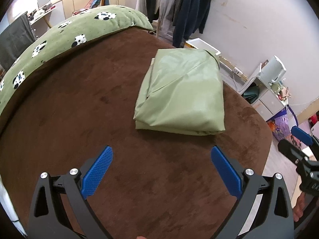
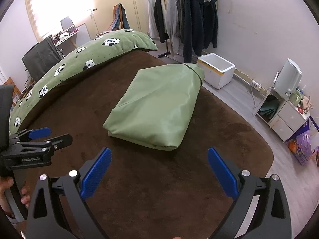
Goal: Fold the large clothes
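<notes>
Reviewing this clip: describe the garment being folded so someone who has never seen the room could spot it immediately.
Find the bed with the brown blanket that fills both views. On it, toward the far side nearest the clothes rack, lies a light green garment folded into a neat rectangular bundle. Unlike the green panda-print quilt along the bed's left edge, it is smooth, plain and slightly shiny.

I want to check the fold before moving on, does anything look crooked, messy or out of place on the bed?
Nothing much stands out. The green garment lies as a compact folded bundle on the brown blanket, angled to the bed edge, with one cream inner layer peeking out along its far left side. Both the left gripper and right gripper are open and apart from it.
</notes>
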A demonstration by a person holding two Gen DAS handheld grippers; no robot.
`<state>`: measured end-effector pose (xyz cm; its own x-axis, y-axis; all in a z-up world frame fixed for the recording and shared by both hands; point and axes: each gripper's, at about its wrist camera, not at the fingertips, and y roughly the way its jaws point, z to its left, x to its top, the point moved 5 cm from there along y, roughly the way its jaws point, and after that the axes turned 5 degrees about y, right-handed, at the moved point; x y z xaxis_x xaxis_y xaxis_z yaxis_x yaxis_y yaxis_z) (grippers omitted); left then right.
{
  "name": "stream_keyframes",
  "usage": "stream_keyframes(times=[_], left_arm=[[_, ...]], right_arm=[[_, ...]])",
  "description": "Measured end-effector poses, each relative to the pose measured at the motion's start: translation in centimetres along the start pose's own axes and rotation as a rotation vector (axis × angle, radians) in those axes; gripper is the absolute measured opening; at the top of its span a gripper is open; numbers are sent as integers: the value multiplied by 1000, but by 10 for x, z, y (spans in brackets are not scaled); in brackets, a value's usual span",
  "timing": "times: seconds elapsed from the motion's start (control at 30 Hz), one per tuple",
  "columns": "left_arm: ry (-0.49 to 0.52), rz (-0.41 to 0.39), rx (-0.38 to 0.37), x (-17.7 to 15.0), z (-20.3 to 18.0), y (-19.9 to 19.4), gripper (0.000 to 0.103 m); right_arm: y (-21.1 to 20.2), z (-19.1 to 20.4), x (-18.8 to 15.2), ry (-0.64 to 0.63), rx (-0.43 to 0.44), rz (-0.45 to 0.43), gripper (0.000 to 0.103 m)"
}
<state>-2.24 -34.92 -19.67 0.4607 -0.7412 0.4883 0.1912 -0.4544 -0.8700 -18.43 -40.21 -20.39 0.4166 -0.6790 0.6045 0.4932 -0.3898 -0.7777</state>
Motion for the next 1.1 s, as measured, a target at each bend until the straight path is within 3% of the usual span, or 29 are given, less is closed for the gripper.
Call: stream_keyframes(times=[0.67,1.1], left_arm=[[7,-15,12,7,-17,3,97],[21,-40,25,11,-19,-28,97]], right_arm=[[2,-9,3,8,-2,-4,96],[-30,-1,4,12,-14,-32,96]])
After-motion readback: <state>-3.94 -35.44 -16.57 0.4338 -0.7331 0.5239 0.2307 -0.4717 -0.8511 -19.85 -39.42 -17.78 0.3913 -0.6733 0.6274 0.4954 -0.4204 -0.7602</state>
